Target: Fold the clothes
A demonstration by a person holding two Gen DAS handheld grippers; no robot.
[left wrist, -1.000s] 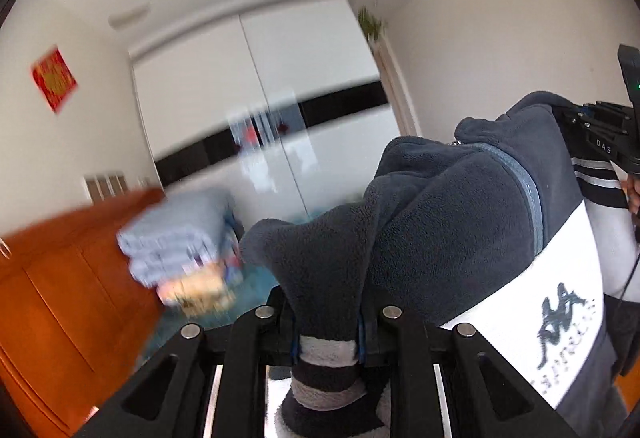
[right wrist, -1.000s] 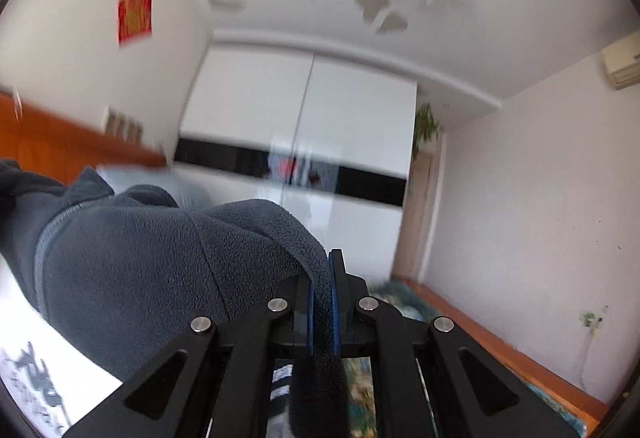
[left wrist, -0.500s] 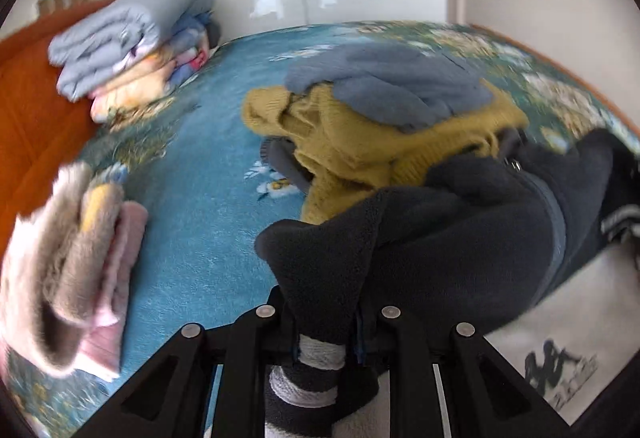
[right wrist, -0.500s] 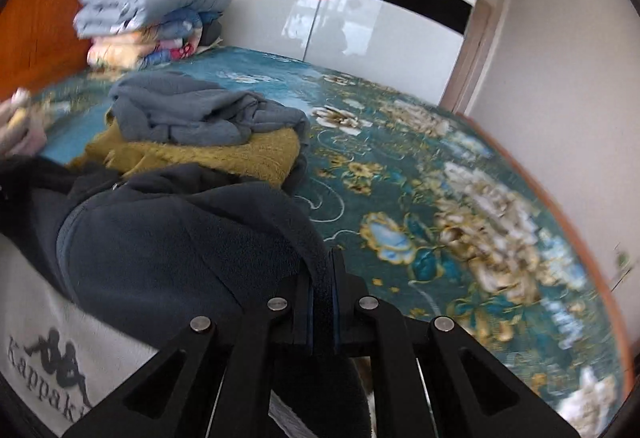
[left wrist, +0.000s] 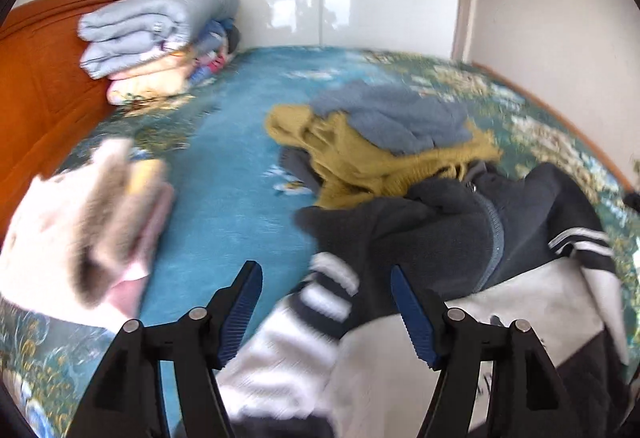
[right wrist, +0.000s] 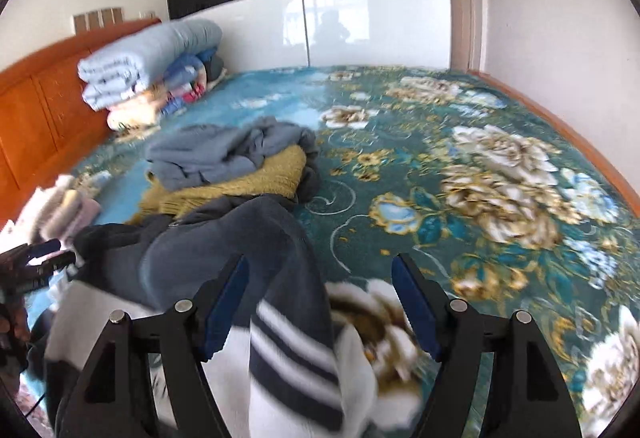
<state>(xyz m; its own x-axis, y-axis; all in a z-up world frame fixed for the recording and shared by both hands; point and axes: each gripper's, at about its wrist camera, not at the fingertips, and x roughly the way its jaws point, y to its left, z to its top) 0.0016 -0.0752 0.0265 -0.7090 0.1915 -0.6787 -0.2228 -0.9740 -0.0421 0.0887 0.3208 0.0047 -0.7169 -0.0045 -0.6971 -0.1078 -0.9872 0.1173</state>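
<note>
Both my left gripper (left wrist: 326,312) and right gripper (right wrist: 320,302) gape apart over the jacket (left wrist: 460,238); loose sleeves could bunch, spoiling any fold.

On the bed: one dark-and-white jacket (right wrist: 208,270), one mustard sweater (right wrist: 248,181), one grey-blue garment (right wrist: 224,149), one stack of bedding (right wrist: 148,69), two grippers (left wrist: 326,314) (right wrist: 320,302).
</note>
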